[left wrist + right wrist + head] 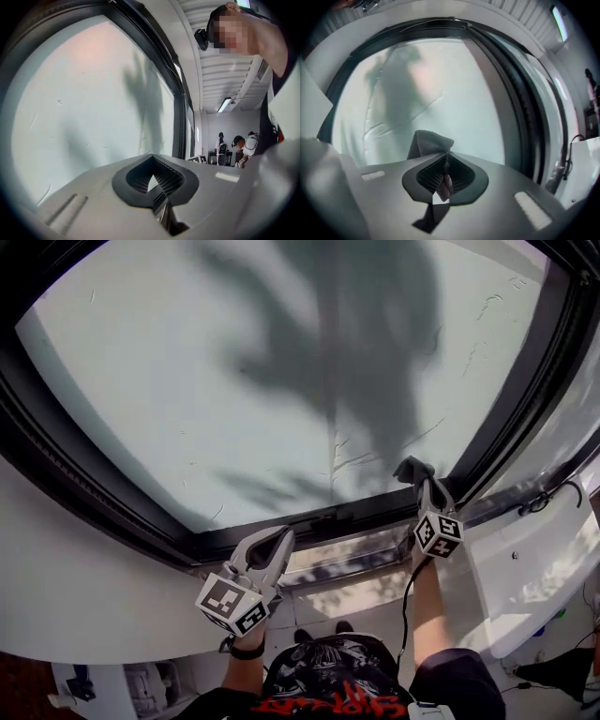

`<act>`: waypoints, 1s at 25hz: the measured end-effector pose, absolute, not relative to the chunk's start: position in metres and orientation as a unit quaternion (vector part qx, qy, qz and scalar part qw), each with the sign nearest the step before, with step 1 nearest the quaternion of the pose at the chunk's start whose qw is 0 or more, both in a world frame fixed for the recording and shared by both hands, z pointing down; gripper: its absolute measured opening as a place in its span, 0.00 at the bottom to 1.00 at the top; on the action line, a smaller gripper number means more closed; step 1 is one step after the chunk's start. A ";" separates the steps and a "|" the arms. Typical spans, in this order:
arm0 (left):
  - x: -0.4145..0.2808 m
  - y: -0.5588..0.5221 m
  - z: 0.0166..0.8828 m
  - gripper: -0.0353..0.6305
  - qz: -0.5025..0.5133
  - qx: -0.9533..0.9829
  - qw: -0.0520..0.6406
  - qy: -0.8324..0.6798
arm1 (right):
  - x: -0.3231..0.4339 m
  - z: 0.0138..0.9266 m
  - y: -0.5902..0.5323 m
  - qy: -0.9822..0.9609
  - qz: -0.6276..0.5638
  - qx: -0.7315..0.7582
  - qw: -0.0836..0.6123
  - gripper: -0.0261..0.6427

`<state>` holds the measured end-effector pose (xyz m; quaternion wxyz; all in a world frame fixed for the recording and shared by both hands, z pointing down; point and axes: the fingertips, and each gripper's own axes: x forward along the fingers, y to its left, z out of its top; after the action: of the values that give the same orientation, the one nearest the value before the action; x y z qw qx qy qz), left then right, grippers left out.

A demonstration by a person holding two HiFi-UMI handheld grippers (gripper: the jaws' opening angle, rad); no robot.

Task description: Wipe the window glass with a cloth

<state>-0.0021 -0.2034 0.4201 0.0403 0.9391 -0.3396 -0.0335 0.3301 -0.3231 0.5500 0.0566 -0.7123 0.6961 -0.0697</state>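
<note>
The large frosted window glass fills the head view, with a person's shadow across it. My right gripper is shut on a dark grey cloth and holds it at the glass near the lower right corner. In the right gripper view the cloth sticks out past the shut jaws, close to the glass. My left gripper hangs lower, in front of the bottom frame, shut with nothing in it. In the left gripper view its jaws point along the glass.
A black frame rims the glass, with a white wall below. A white ledge with a cable lies at the right. Wet streaks mark the lower glass. People stand far down the room.
</note>
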 end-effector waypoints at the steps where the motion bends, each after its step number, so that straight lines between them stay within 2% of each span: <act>1: 0.003 -0.203 0.420 0.06 -0.033 0.941 0.039 -0.336 | 0.358 0.555 -0.324 0.678 -0.080 -0.728 0.056 0.06; 6: 0.009 -0.200 0.421 0.06 -0.022 0.938 0.046 -0.342 | 0.437 0.560 -0.324 0.620 -0.104 -0.775 0.065 0.06; 10: 0.000 -0.196 0.418 0.06 -0.020 0.933 0.041 -0.357 | 0.454 0.543 -0.323 0.586 -0.094 -0.795 0.126 0.06; 13: -0.020 -0.191 0.416 0.06 -0.024 0.924 0.039 -0.380 | 0.438 0.540 -0.326 0.592 -0.105 -0.785 0.148 0.06; 18: -0.059 -0.185 0.418 0.06 -0.038 0.903 0.037 -0.427 | 0.316 0.520 -0.333 0.698 -0.082 -0.701 0.122 0.06; 25: -0.132 -0.160 0.434 0.06 -0.045 0.860 0.050 -0.506 | -0.001 0.517 -0.300 0.897 -0.025 -0.439 0.038 0.06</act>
<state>-0.1322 -0.1604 0.4338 0.0497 0.8597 -0.5064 -0.0454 -0.0006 -0.2997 0.5169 0.0377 -0.4388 0.8975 -0.0252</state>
